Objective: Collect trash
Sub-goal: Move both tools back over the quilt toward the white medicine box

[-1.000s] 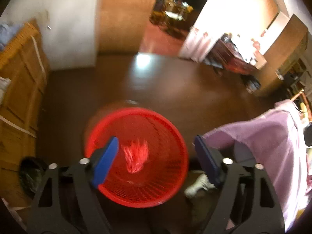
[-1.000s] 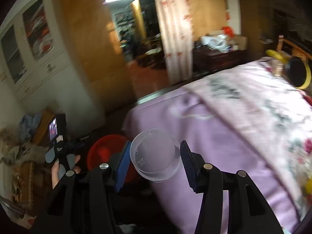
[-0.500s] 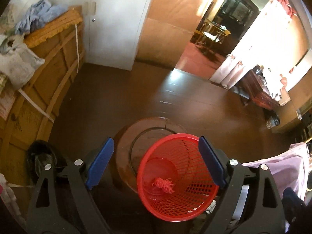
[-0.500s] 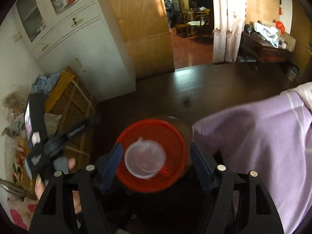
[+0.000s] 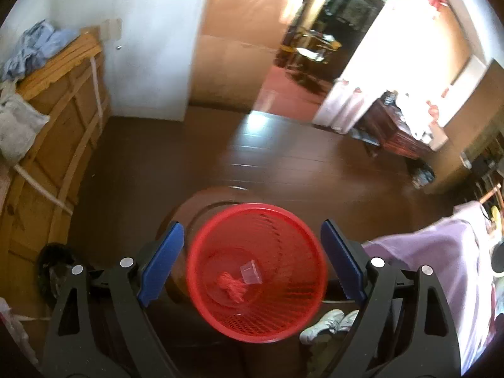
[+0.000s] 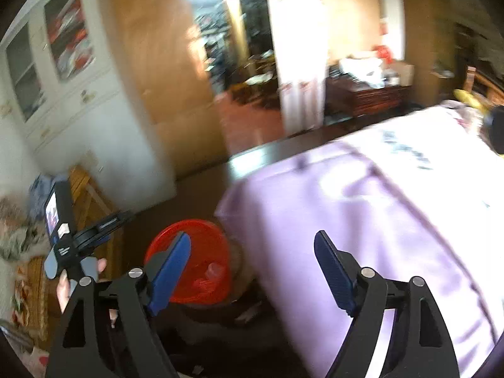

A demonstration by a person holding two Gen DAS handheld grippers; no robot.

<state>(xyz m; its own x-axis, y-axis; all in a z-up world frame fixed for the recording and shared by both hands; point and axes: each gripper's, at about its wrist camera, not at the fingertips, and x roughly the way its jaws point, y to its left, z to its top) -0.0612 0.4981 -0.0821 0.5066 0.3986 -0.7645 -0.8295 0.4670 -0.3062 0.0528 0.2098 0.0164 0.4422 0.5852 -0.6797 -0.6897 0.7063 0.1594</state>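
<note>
Dark wooden floor (image 5: 283, 163) spreads wide and bare ahead of you, running to an open doorway (image 5: 315, 47) at the far side; that is your free room. On your left a wooden crate (image 5: 53, 145) piled with cloth hems you in, and on your right the lilac bedspread (image 6: 362, 220) overhangs the bed's edge close to the basket.

Your left hand-held gripper (image 5: 252, 267) points steeply down over the red mesh basket (image 5: 283, 315), its blue pads (image 5: 160, 267) spread wide on either side of the rim with nothing between them and no contact. Your right hand-held gripper (image 6: 252, 271) is tilted down toward the bed's corner; its jaws are opening and nothing sits between them. In the right wrist view your left hand (image 6: 63, 286) shows low at the left, wrapped around its tool's handle.

Inside the basket, on the bottom, lie a clear plastic cup (image 5: 251, 272) on its side and, just beside it, a small red tangle (image 5: 231, 286), possibly string, though the blur makes that uncertain. The basket stands on a round brown stool or lid (image 5: 189, 208) on the floor, with pale shoes (image 5: 327, 321) just beside its base.
</note>
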